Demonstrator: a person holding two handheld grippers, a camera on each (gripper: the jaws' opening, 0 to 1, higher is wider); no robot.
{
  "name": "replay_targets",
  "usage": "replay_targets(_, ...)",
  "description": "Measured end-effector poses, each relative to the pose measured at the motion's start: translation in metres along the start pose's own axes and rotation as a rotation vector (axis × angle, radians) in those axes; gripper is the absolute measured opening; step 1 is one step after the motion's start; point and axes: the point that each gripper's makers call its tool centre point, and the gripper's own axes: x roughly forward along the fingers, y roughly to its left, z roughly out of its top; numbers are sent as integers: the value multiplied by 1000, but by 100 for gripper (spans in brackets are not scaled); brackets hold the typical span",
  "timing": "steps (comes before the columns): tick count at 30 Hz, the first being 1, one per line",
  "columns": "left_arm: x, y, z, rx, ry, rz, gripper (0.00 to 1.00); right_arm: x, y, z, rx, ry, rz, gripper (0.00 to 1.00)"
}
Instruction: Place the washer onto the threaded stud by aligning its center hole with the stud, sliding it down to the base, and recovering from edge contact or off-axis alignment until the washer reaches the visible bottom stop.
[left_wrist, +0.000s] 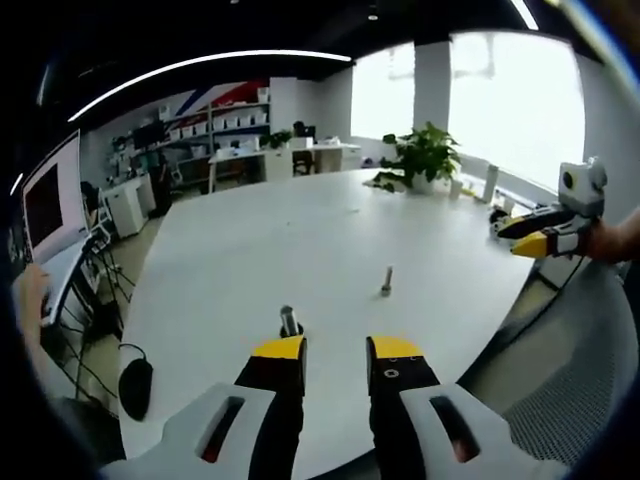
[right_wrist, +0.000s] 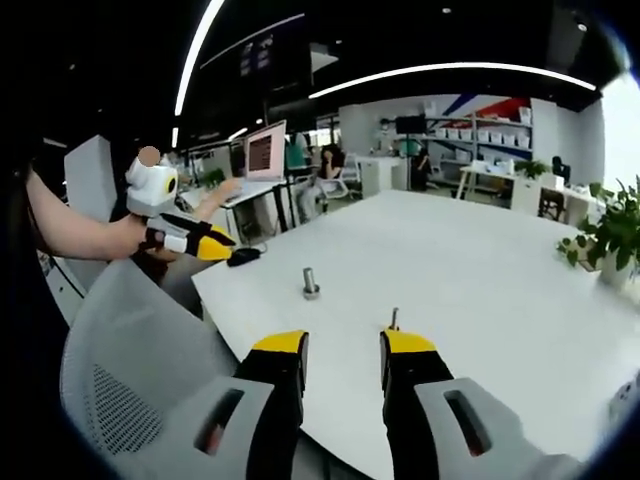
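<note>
Stud (left_wrist: 386, 282) upright on the white table (left_wrist: 300, 250), washer not discernible | bolt (left_wrist: 289, 321) upright near the left gripper (left_wrist: 335, 350), well apart from stud | left gripper jaws parted, empty | right gripper (right_wrist: 344, 345) jaws parted, empty, above table edge | grey mesh chair (right_wrist: 130, 370) beside table.

Yellow-tipped black jaws (grey bodies, seemingly).

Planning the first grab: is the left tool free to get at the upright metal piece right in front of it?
Probably yes. The left tool is open, the metal piece stands just beyond its tips, slightly off-centre, and the bare white table puts nothing between them.
</note>
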Motion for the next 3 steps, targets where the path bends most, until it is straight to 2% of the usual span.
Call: replay_targets(3, -1, 1, 0, -2, 0, 4, 22, 0, 0, 0, 3, 3, 0, 31)
